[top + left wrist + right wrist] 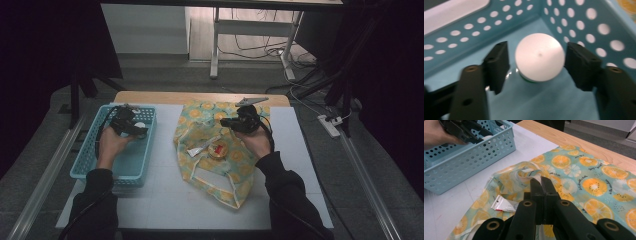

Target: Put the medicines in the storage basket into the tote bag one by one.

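While the left hand-held gripper (537, 63) hangs inside the one light-blue perforated plastic basket (87, 157), its two black jaws stand spread on either side of a single round white-lidded jar (539, 57), with a narrow gap visible at each side, so the pads do not press on it. That jar stands upright on the basket floor, close to a corner of the perforated walls, and a thin green edge shows under its white top. The right hand-held gripper (541, 185) has its jaws pressed together, and whether a fold of cloth is caught between them cannot be told. It hovers over the one drawstring cloth bag printed with orange slices (596, 182), which lies spread flat on the white counter (165, 200) just beside the basket. On the bag lie one small white sachet with a red end (504, 206) and one small round tin with a red label (216, 150). Small dark script is printed on the cloth, too fine to read.
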`<state>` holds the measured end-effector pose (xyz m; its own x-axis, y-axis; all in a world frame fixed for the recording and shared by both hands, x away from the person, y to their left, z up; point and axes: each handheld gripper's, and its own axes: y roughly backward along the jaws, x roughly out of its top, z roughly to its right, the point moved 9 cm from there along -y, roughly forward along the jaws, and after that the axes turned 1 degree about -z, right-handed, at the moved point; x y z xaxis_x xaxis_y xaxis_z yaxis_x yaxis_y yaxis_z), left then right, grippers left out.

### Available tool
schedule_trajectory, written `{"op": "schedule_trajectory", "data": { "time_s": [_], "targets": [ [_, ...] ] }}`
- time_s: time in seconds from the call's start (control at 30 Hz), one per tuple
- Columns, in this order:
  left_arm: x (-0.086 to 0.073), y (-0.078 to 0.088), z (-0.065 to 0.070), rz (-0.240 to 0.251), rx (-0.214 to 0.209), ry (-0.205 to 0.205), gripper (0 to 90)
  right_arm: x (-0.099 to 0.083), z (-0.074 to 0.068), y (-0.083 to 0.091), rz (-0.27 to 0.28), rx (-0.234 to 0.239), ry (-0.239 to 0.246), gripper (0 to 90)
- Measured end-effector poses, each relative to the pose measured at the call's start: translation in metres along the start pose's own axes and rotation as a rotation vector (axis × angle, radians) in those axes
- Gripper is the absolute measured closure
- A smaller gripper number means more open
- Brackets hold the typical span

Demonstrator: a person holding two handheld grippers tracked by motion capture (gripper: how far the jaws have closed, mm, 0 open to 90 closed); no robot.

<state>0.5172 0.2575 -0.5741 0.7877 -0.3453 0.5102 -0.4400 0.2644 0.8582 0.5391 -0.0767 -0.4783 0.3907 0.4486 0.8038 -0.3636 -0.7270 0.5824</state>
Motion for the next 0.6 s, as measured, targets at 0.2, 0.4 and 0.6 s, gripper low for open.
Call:
{"op": "schedule_trajectory", "data": {
  "time_s": [0.2,0.4,0.6],
  "targets": [
    [0.0002,0.0,0.0006,0.001,0.0,-0.001,49.2,0.0008,-0.0006,0.0002,0.002,0.001,0.002,90.0],
    [0.0022,-0.001,0.0029,-0.004,0.01,-0.008,50.2,0.0002,-0.0002,0.0004,0.0,0.0,0.0,90.0],
    [0.0032,0.001,0.004,-0.006,0.02,-0.011,50.6,-0.0009,0.0008,0.0013,0.0,-0.002,-0.002,90.0]
  ]
}}
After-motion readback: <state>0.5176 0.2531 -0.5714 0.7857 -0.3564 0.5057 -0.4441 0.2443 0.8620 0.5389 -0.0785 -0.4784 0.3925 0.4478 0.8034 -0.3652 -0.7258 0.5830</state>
